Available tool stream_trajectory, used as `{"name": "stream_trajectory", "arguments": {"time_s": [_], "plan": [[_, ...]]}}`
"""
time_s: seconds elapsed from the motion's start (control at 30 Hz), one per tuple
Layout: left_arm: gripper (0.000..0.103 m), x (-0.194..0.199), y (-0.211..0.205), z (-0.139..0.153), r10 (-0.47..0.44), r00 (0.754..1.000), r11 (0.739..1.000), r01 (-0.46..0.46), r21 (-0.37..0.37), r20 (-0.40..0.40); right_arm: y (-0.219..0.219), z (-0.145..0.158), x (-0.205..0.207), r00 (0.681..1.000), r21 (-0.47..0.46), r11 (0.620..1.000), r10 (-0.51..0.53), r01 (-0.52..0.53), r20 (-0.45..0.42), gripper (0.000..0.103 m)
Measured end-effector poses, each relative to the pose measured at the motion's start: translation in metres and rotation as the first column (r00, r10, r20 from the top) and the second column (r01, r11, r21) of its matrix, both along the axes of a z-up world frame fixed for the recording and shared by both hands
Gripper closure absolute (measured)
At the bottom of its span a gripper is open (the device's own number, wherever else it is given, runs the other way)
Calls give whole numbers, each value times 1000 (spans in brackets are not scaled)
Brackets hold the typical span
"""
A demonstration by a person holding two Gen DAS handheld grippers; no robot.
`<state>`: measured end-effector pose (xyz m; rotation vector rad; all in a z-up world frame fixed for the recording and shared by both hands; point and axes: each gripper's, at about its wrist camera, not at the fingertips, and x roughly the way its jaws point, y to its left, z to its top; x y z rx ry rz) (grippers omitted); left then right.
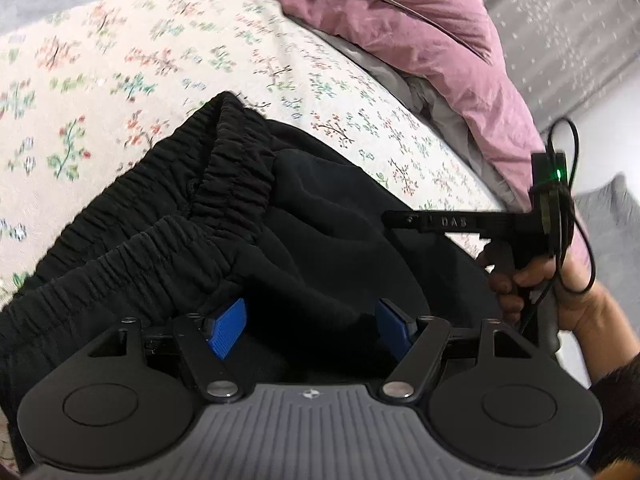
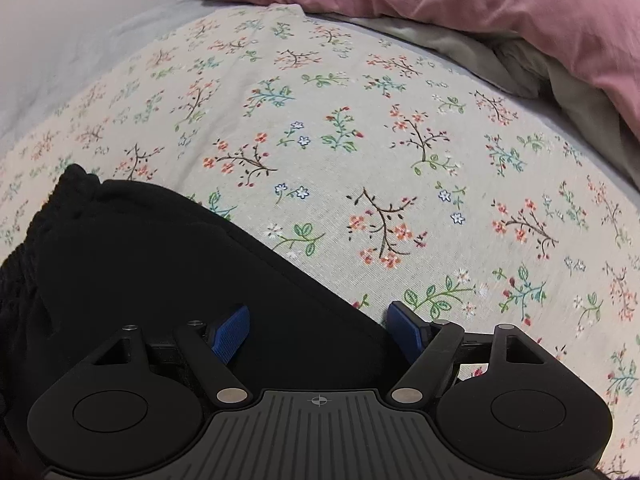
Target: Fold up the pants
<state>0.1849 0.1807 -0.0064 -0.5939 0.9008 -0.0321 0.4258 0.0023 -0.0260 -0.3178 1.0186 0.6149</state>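
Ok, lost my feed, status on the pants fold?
Left gripper open, right gripper open, both over black pants. Pants bunched on floral sheet. Pink duvet behind, not blocking.

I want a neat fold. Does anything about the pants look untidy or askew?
Yes. The pants are bunched: the elastic waistband is doubled on itself and stands up in ridges on the floral sheet. Both grippers are open above the fabric.

Only one legible text was found — raised letters "DAS" on the black bar of the right gripper's handle, at right in the left wrist view. Small crosshair emblems on both gripper bodies carried no letters — nothing else was readable.
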Motion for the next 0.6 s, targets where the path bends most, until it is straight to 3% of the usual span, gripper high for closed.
{"name": "stream_trajectory", "arguments": {"time_s": [0.03, 0.1, 0.13, 0.17, 0.27, 0.6], "plan": [[6, 0, -2, 1, -7, 1000, 1000, 7, 23, 5, 0, 0, -1, 1000, 5, 1000, -2, 2, -3, 30], [6, 0, -4, 1, -12, 1000, 999, 12, 41, 6, 2, 1, -5, 1000, 25, 1000, 7, -7, -7, 50], [5, 1, -5, 0, -13, 1000, 999, 13, 42, 3, 3, 4, -9, 1000, 37, 999, 14, -14, -2, 79], [5, 1, -4, -1, -13, 1000, 999, 13, 40, 0, 4, 7, -12, 1000, 37, 999, 7, -7, -4, 89], [5, -1, -3, -5, -15, 1000, 999, 16, 35, -6, 10, 21, -30, 997, -8, 1000, 10, -9, 82, 95], [5, -35, -3, 9, -21, 999, 996, 17, 90, 41, -4, 120, -130, 950, 8, 1000, 11, -14, 312, 95]]}}
